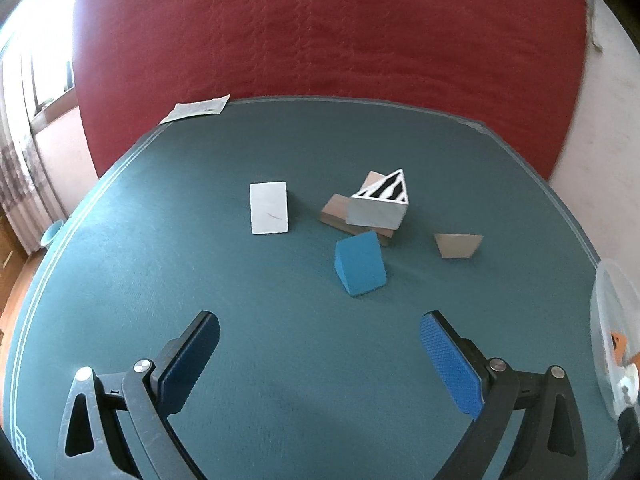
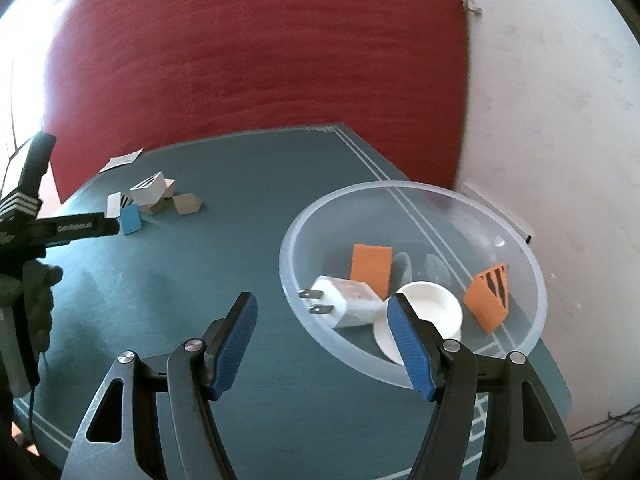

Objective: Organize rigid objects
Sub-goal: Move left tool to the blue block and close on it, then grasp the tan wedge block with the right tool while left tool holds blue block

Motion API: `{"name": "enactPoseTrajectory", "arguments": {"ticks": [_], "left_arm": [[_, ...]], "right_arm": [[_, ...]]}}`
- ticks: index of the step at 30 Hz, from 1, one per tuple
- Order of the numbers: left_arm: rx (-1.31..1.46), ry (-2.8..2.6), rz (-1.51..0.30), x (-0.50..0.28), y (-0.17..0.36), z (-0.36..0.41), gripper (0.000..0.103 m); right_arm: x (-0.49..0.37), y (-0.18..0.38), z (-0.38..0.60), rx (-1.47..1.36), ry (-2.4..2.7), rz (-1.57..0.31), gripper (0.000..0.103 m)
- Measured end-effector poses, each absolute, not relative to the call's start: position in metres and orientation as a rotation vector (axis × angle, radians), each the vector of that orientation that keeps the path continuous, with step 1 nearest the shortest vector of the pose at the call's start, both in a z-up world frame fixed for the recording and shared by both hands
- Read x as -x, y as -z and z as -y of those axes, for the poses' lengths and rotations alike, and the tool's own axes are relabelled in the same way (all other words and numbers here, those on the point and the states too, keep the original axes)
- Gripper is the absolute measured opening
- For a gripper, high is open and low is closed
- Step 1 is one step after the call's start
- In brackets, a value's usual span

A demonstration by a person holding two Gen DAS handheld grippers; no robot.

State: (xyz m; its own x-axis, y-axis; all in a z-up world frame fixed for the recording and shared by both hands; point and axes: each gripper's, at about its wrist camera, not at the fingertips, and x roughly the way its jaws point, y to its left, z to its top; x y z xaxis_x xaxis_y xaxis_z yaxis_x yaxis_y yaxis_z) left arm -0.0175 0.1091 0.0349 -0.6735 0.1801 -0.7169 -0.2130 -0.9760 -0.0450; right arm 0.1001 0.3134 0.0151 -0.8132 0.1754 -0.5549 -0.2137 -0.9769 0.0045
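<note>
Left wrist view: left gripper [image 1: 320, 344] hangs over the green table [image 1: 280, 360] with jaws spread wide and nothing between them, aimed at the loose pile ahead, likely lining up a next pick. Nearest is the blue block [image 1: 360, 269], a matte wedge-like solid lying alone just in front of the stack, so it looks the easiest grab. Behind it the white striped prism [image 1: 380, 204] sits tilted on top of a tan flat block [image 1: 340, 210], touching it; hollow-looking, black stripes on its triangular face, so it may slide if bumped. A white card-like slab [image 1: 269, 208] stands apart to the left, a tan wedge [image 1: 458, 245] apart to the right. Right wrist view: right gripper [image 2: 322, 312] is also unclenched and holds nothing, one finger overlapping the near rim of the clear bowl [image 2: 400, 194]; probably parked there beside the drop-off. Bowl already holds sorted pieces: a white plug adapter [image 2: 348, 300] with prongs pointing left, an orange block [image 2: 370, 266], an orange striped wedge [image 2: 490, 300] leaning on the far wall, a white cap [image 2: 434, 306]. Bowl sits at the table's right edge, well apart from the pile, so each piece needs a carry across. Paper scrap [image 1: 198, 108] at the far edge, untouched.
</note>
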Motion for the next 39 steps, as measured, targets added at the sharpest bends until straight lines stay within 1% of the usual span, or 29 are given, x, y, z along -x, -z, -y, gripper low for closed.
{"name": "enactPoseTrajectory", "arguments": {"ticks": [14,15,17,19,23,26,27,28,29,31,33,39], "left_arm": [[1.218,-2.73,-0.097,0.048,-0.024,-0.138,0.102],[1.226,-2.731,-0.096,0.048,-0.023,-0.139,0.1],[1.245,-2.727,-0.088,0.051,-0.021,-0.14,0.095],[1.266,-2.713,-0.07,0.055,-0.018,-0.14,0.088],[1.262,-2.709,-0.069,0.052,-0.016,-0.142,0.082],[1.245,-2.7,-0.083,0.052,-0.016,-0.144,0.073],[1.236,-2.698,-0.087,0.051,-0.016,-0.145,0.069],[1.224,-2.692,-0.092,0.049,-0.016,-0.146,0.061],[1.214,-2.684,-0.097,0.049,-0.017,-0.147,0.057],[1.199,-2.669,-0.099,0.047,-0.017,-0.147,0.045],[1.192,-2.66,-0.092,0.046,-0.018,-0.147,0.037],[1.191,-2.637,-0.026,0.048,-0.018,-0.138,0.037]], "right_arm": [[-0.091,-0.011,-0.298,0.891,-2.834,-0.083,0.069],[-0.09,-0.011,-0.297,0.897,-2.836,-0.081,0.069],[-0.088,-0.01,-0.295,0.904,-2.836,-0.081,0.069],[-0.086,-0.009,-0.293,0.909,-2.837,-0.077,0.069],[-0.083,-0.011,-0.287,0.881,-2.837,-0.034,0.069],[-0.08,-0.014,-0.28,0.856,-2.841,0.014,0.069],[-0.078,-0.015,-0.279,0.855,-2.843,0.025,0.069],[-0.076,-0.015,-0.278,0.853,-2.844,0.03,0.069],[-0.074,-0.016,-0.277,0.853,-2.844,0.031,0.069],[-0.071,-0.019,-0.278,0.852,-2.849,0.006,0.069],[-0.065,-0.023,-0.279,0.865,-2.858,-0.027,0.069],[-0.045,-0.04,-0.286,0.916,-2.908,-0.156,0.069]]}}
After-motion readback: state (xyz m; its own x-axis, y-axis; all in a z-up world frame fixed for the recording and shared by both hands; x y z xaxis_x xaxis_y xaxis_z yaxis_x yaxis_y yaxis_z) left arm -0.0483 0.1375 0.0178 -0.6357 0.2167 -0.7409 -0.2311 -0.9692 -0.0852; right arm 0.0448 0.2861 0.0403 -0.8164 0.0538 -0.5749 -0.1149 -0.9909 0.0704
